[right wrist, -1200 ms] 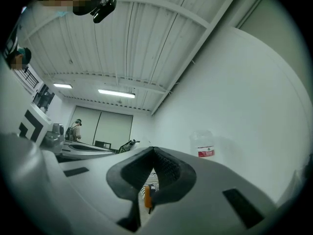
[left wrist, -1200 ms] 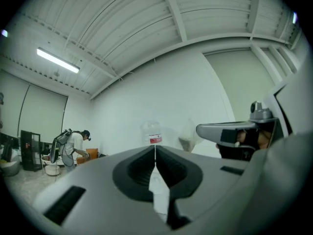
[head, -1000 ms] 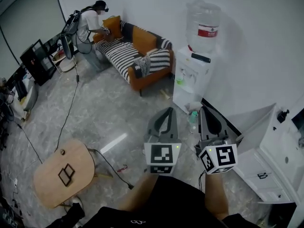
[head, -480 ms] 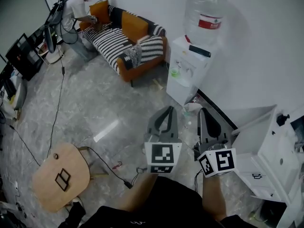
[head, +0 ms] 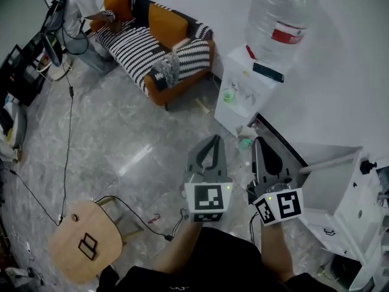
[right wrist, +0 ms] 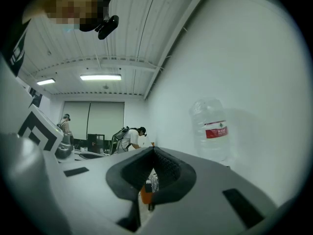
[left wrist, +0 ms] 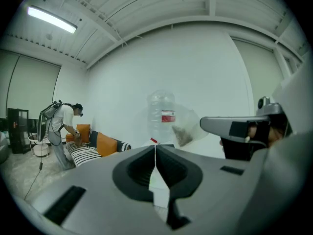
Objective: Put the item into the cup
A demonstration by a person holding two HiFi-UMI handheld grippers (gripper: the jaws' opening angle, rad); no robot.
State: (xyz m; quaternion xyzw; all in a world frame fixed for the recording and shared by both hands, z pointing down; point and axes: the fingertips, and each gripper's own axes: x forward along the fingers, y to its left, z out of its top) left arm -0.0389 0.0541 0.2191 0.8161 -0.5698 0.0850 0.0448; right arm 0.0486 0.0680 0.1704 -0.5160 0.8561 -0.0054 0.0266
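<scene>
I hold both tools out over the floor, short of the water dispenser [head: 252,96]. My left gripper [head: 212,140] has its jaws pressed together on nothing. My right gripper [head: 261,141] is likewise closed and empty. What looks like a small green cup [head: 228,95] sits on the dispenser's front ledge, well ahead of both tools. I cannot tell which thing is the item. By my judgement nothing is picked up yet, so the whole task remains.
</scene>
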